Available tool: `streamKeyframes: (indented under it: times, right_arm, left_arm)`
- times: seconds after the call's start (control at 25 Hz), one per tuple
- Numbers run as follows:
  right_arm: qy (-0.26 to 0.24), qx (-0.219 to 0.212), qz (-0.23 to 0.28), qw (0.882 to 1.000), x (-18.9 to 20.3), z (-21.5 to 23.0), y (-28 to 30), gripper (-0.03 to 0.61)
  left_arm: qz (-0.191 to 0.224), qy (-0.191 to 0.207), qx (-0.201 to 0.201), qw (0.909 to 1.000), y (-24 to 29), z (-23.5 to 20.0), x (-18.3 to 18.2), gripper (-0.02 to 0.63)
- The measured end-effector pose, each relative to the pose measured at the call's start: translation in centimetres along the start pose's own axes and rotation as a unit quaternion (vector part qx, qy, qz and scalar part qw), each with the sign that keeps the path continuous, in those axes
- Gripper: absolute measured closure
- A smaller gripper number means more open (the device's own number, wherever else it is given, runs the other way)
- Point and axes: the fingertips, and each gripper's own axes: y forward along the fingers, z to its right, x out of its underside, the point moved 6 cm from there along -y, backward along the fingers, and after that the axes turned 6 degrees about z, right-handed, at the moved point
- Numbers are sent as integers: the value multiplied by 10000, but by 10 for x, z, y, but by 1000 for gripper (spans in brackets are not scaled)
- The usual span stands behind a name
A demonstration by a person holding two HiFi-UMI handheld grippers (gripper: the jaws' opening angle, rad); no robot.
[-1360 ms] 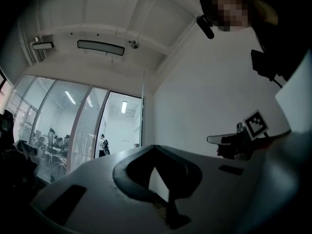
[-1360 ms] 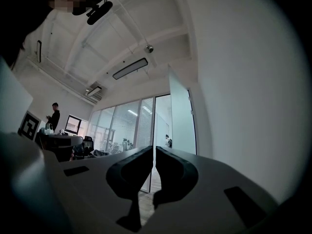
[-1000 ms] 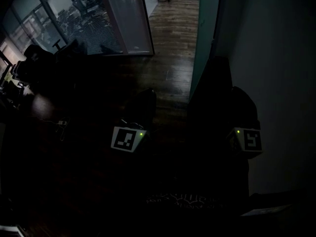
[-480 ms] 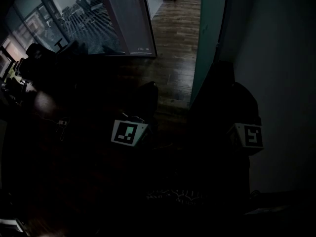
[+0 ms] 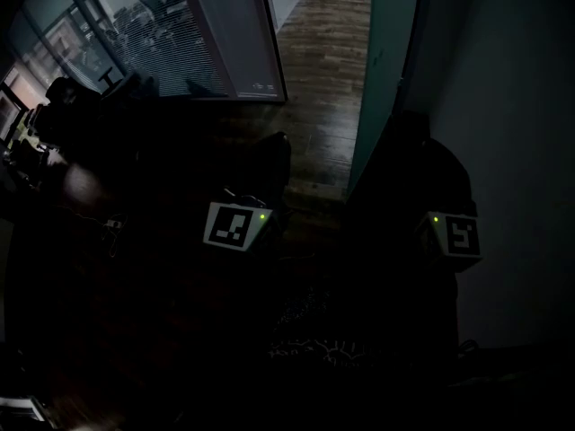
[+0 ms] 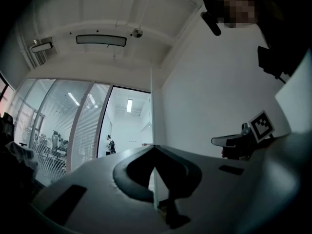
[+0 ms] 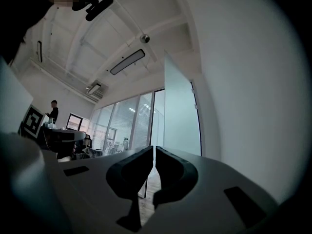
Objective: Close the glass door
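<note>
L gripper [image 6: 154, 148]: jaws together, tips meeting, nothing btwn them.
R gripper [image 7: 152, 153]: jaws together too, only a hairline slit btwn the pads, nothing clamped.
Marker cubes: L cube [image 5: 235, 227] mid-frame in head view, R cube [image 5: 454, 238] well off to its right. Each has a small green light on. Gripper bodies around them are lost in the dark.
Glass door [image 7: 181, 106]: pale, frosted-looking panel, upright, straight ahead of R gripper beyond its tips, not gripped. In head view it's a teal strip running from top edge down to the floor, ending just ahead of R cube. It stands open, swung out next to the wall. In L gripper view it shows edge-on as a thin vertical line right above the jaw tips.
White wall [image 5: 512, 106]: right of the door; R gripper is close beside it.
Wood floor [image 5: 319, 70]: dark planks, visible left of the door and on into the corridor.
Glass partition [image 5: 171, 43]: upper left in head view, w/ blinds; office furniture behind, too dim to name.
Ceiling lamp [image 6: 101, 40]: long fixture overhead, in L gripper view.
Person A [image 7: 52, 112]: standing, far left in R gripper view.
Person B [image 6: 111, 144]: small, far down the corridor past the partition.
Lighting: head view very dark, lower half near black; both gripper views are bright.
</note>
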Motion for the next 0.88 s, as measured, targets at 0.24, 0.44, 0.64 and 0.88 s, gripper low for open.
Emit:
streamKeyframes:
  times: [0.24,0.44,0.64,0.88]
  right_arm:
    - [-69,224,-36,9997,13,18,50,575]
    - [-117,443,-6,9990,22,36,94,575]
    - [-114,593,-12,9982,30,46,134,575]
    - [-175,677,-10,9976,39,49,161,575]
  left_arm:
    - [74,-97,62,9999,50,-36,15,612]
    - [104,-39,215,9997,99,-63,22,612]
    - [88,-68,295,9995,135,-90,31,612]
    - [66,-137,387,9991,158,-111,45,612]
